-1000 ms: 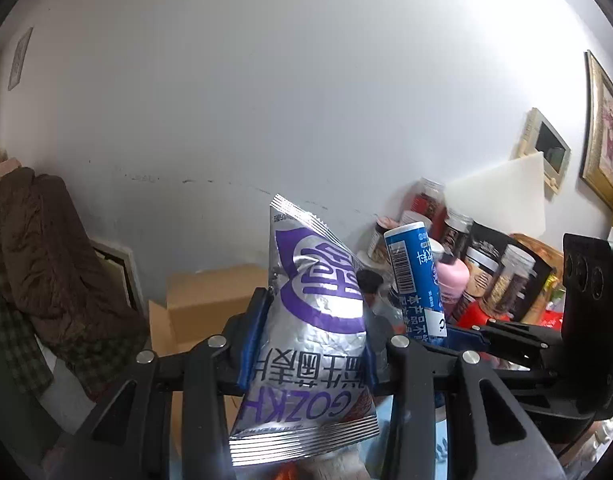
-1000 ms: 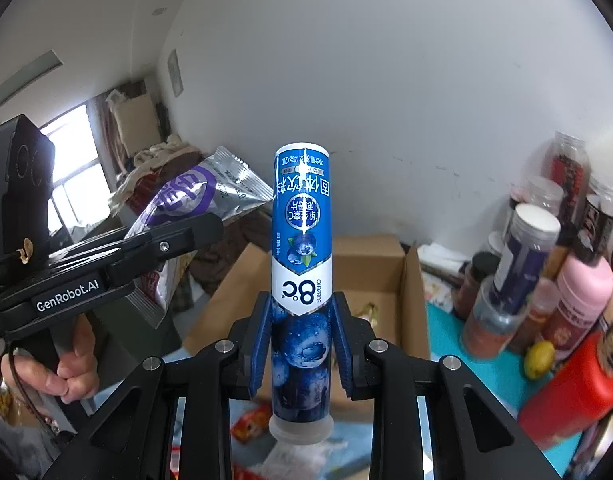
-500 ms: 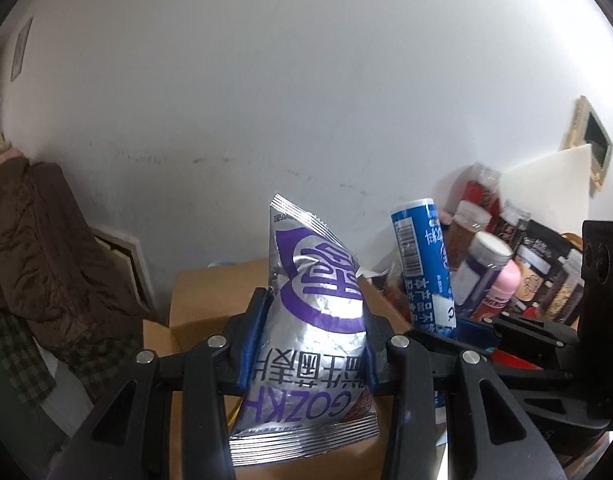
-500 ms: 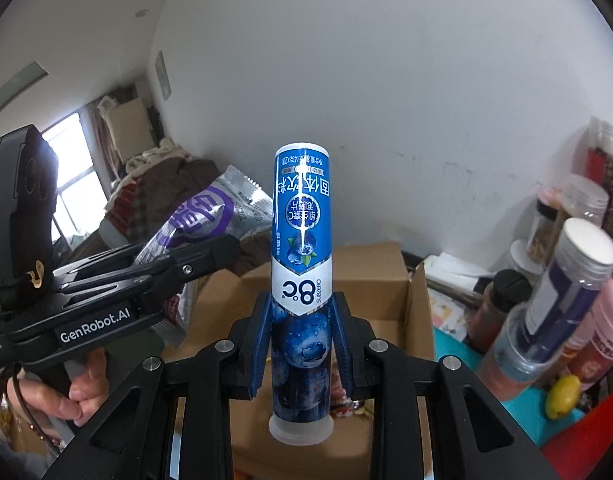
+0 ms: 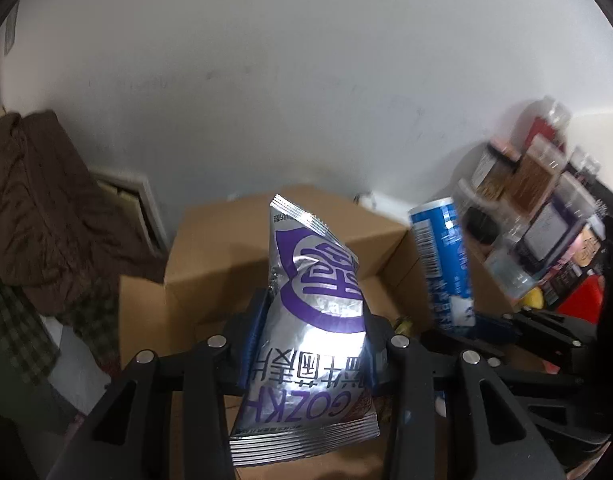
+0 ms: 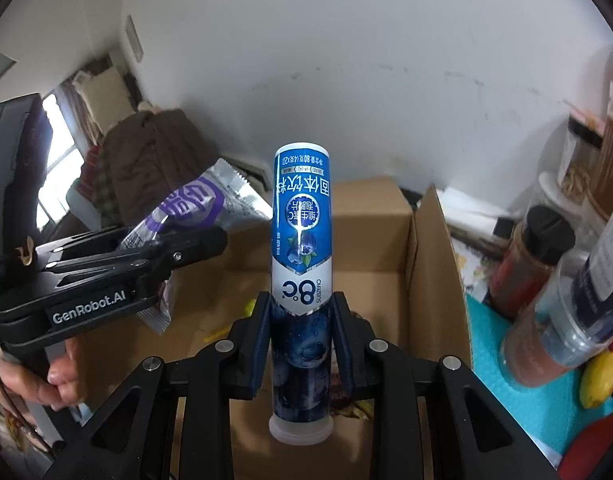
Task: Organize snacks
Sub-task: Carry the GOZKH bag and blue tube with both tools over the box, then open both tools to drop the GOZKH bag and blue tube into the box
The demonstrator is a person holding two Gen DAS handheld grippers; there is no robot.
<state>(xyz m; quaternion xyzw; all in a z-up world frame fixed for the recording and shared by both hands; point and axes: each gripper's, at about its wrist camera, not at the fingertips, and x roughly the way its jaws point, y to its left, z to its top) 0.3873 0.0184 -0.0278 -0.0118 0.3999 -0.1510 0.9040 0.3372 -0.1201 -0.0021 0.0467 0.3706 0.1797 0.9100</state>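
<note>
Left wrist view: your left claw (image 5: 310,354) pinches the silver-and-purple snack pouch (image 5: 310,320) around its middle, its blue pads pressed into the foil on both sides; compared with a second ago the open cardboard box (image 5: 274,248) has grown to fill the ground behind the pouch, so you have carried it forward and down toward the box, which reads as the drop-off for sorted snacks. The blue tube (image 5: 442,264) stands just to the right, blurred, with jars (image 5: 542,208) beyond it. Right wrist view: your right claw (image 6: 302,344) is clamped narrowly on the lower part of the blue tube (image 6: 302,240), which stands upright with its white cap toward the camera; the cardboard box (image 6: 390,292) now lies directly beneath and ahead, closer than before. Your left claw (image 6: 178,252) shows at the left with the snack pouch (image 6: 198,208) over the box's near-left edge. Both items appear ready for lowering and release, though neither is yet inside
</note>
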